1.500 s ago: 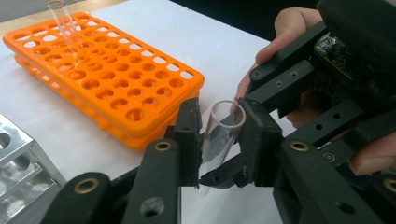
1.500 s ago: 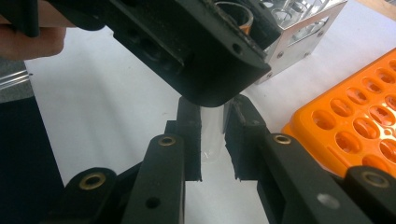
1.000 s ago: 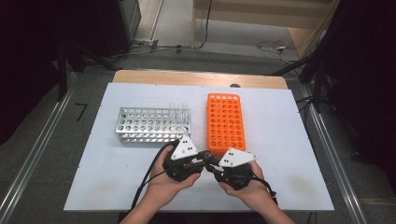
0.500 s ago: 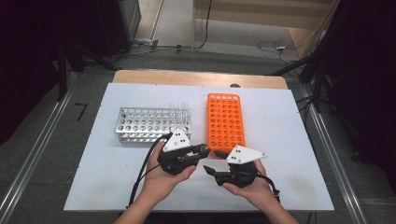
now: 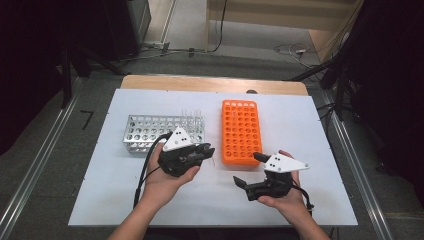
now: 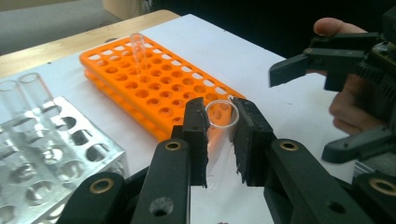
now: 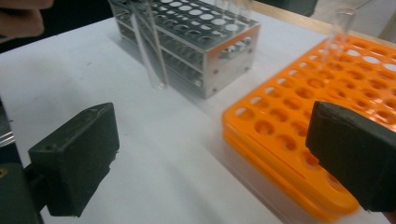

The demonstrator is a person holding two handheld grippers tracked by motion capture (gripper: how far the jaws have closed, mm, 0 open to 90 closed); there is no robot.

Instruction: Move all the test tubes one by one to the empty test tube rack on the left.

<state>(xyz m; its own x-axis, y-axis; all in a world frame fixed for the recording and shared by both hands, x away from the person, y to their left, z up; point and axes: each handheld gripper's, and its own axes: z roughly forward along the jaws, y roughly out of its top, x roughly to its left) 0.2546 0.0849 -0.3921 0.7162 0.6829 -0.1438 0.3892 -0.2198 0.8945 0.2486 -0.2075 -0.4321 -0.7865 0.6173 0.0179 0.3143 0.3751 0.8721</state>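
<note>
I've got the clear test tube (image 6: 218, 135) pinched in my left gripper (image 5: 202, 151) just beside the orange rack (image 5: 240, 131), right gripper (image 5: 246, 170) jaws just opened wide, empty; next: seat the tube upright in a hole.

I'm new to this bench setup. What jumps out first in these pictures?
The bright orange rack stands mid-table, with one clear tube upright in it near the far end. Left of it sits a metal rack holding a few tubes. In front, the left tool clamps a clear tube, while the right tool is open.
</note>
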